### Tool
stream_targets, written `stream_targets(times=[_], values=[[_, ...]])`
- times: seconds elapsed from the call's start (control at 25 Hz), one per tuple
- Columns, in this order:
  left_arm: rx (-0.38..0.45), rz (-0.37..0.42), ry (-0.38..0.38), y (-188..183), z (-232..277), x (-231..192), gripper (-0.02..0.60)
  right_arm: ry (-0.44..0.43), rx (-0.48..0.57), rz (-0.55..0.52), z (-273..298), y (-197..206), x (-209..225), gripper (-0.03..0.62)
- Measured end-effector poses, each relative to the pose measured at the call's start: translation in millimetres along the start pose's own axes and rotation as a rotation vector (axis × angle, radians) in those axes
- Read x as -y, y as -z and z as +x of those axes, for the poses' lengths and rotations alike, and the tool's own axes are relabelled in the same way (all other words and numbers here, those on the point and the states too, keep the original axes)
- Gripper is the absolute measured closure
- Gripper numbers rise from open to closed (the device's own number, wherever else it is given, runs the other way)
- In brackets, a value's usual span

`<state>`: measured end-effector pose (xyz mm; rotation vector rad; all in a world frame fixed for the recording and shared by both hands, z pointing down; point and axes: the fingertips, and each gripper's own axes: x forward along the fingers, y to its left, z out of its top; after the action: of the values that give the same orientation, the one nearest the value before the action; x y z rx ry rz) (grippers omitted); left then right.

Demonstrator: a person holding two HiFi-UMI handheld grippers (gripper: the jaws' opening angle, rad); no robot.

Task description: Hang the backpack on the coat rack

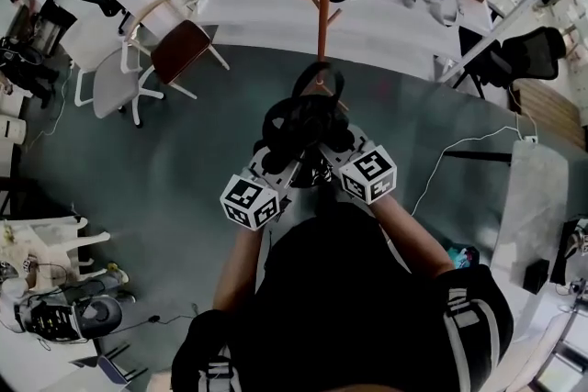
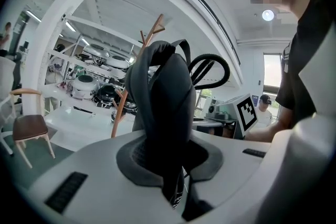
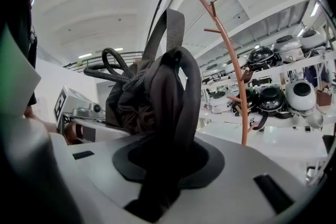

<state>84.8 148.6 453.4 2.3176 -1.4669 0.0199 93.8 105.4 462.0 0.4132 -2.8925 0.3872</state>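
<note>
Both claws grasp the load. The left gripper [image 1: 276, 162] and the right gripper [image 1: 335, 147] each clamp black fabric of the backpack [image 1: 308, 119], which hangs raised between the 2. The orange coat rack [image 1: 323, 5] stands just beyond it, not touching.

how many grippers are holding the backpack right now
2. The left gripper clamps the backpack from the left, the right gripper from the right; no others are visible.
</note>
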Motion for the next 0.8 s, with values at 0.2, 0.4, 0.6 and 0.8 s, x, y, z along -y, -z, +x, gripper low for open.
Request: stream_targets(times=[0.2, 0.4, 0.6, 0.8], values=[[0.005, -0.009, -0.008, -6, 38, -5, 0.502, -0.006, -0.006, 0.005, -1, -4, 38, 0.477], [0.001, -0.018, -0.013, -6, 68, -7, 0.502, -0.005, -0.014, 0.009, -4, -3, 68, 0.479], [0.000, -0.026, -0.003, -7, 77, -13, 0.502, -0.002, -0.020, 0.002, 0, -4, 78, 0.479], [-0.002, -0.025, 0.011, -2, 80, -29, 0.503, 0.014, -0.024, 0.001, 14, 2, 83, 0.479]])
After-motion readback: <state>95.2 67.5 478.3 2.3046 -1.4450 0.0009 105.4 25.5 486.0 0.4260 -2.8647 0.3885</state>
